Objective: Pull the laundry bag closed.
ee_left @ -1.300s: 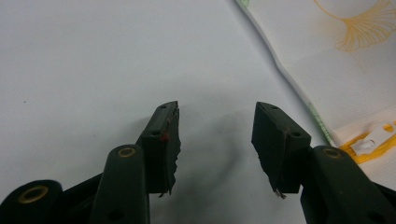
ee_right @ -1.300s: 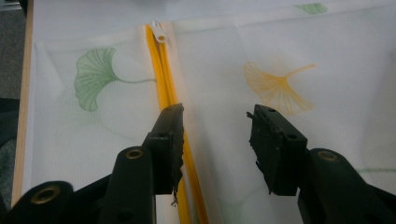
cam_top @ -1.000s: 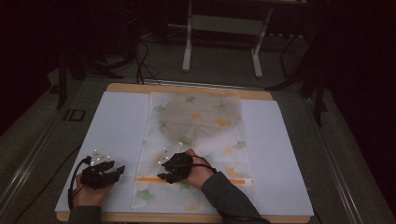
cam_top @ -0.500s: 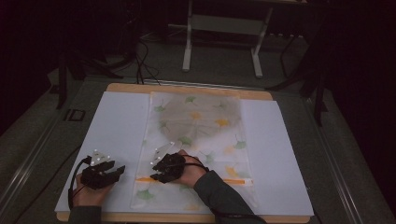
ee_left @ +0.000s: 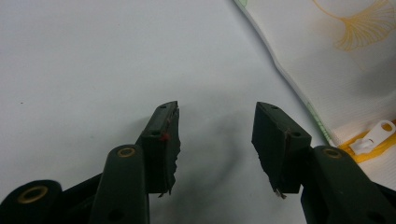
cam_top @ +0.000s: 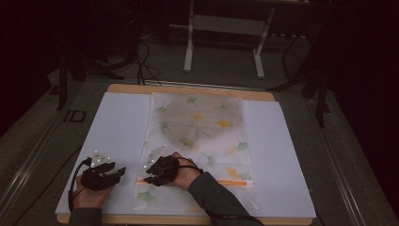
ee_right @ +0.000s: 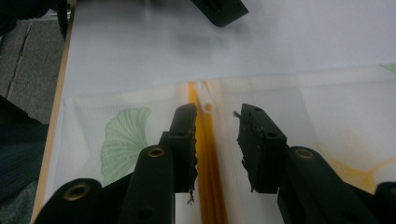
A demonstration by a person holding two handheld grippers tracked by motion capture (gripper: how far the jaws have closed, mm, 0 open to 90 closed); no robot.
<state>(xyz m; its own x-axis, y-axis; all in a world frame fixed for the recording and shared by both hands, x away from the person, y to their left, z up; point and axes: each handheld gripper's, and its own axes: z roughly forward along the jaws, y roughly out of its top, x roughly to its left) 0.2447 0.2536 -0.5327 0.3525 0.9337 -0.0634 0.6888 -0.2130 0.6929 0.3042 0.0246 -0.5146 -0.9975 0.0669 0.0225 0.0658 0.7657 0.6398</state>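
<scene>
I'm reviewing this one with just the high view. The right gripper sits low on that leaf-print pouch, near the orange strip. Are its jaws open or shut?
Observer: Open. In the right gripper view the right gripper has its jaws apart, straddling the orange zipper of the mesh pouch.

Operator: Where is the zipper's pull?

Observer: The white pull tab lies just ahead of the jaw tips, at the pouch's edge; I can't tell whether they touch it.

Operator: And the left gripper?

Observer: The left gripper is open too, over the bare white mat, holding nothing. The pouch's corner lies off to one side of it.
</scene>
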